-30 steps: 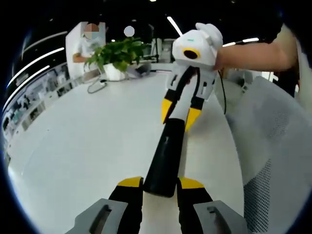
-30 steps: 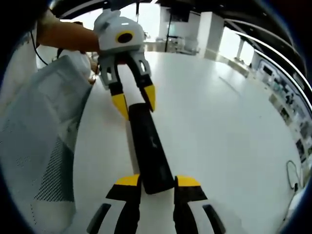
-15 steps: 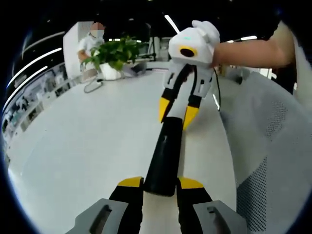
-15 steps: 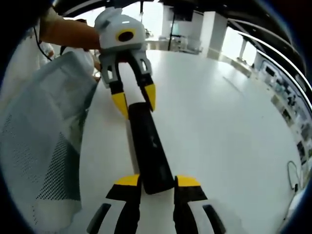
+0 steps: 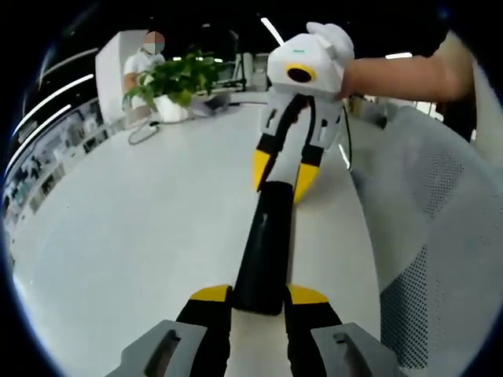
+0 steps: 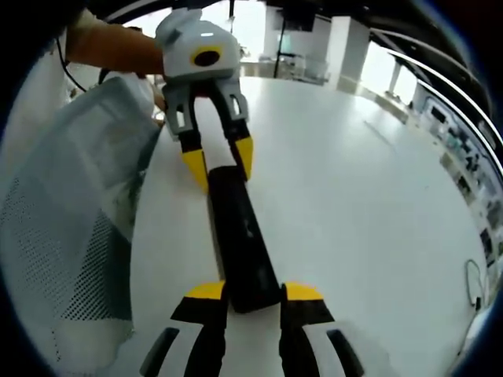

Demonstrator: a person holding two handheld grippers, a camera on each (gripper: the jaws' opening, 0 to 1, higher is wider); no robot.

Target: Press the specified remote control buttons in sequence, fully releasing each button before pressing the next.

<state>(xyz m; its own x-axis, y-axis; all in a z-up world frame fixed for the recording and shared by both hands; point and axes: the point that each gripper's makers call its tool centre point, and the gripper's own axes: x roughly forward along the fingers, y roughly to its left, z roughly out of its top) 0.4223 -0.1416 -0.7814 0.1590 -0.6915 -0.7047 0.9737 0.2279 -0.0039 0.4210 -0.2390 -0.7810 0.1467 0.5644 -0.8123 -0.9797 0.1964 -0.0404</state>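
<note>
A long black remote control (image 5: 265,247) runs straight away from me above the white table (image 5: 141,228). My left gripper (image 5: 259,295) is shut on its near end, one yellow-tipped finger (image 5: 211,295) on each side. From the far side my right gripper (image 5: 284,174), held by a person's arm, is shut on the other end. In the right gripper view the same remote control (image 6: 238,243) sits between my right gripper (image 6: 253,292) at the bottom and my left gripper (image 6: 218,161) at the top. The remote's buttons cannot be made out.
A grey mesh chair back (image 5: 440,236) stands close along the table's edge, also the chair (image 6: 63,228) in the right gripper view. A potted plant (image 5: 174,85), a cable (image 5: 145,133) and a person (image 5: 141,67) are at the table's far end.
Both views have shifted slightly with the hands. Each gripper keeps its hold on its end of the remote.
</note>
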